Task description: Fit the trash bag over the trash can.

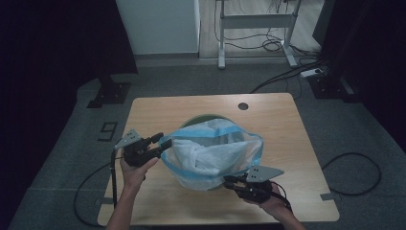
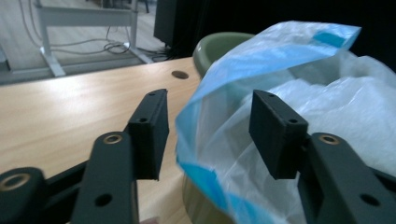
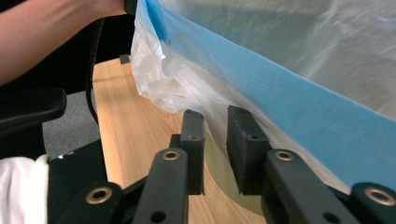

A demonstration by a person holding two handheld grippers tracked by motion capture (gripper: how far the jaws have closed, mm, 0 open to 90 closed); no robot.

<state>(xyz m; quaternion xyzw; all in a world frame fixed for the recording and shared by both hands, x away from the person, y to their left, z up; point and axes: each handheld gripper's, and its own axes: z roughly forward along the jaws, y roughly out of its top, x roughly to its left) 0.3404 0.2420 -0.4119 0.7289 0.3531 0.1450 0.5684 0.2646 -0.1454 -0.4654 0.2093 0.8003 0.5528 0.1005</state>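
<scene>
High view: the bag [image 1: 210,153] lines a green bin [image 1: 201,119] at surface [image 1: 287,143] centre, left tongs [image 1: 160,143] at 9 o'clock, right tongs [image 1: 230,182] at 5 o'clock. Left gripper view alone shows left tongs [image 2: 208,135] spread, straddling the blue hem unpressed. Right gripper view shows right tongs [image 3: 215,149] narrowly parted, empty, beneath the hem.

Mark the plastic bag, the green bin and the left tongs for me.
plastic bag [image 1: 210,153], high view, crumpled white middle.
green bin [image 2: 219,44], left gripper view, bare rim behind the bag.
left tongs [image 2: 205,135], left gripper view, midway between the tips.

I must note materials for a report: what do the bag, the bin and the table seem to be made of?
Bag: thin plastic film, translucent and crinkled, with a blue rim band.
Bin: probably plastic, a smooth matt green rim.
Table: wood or wood-look laminate; pale grain shows.
</scene>
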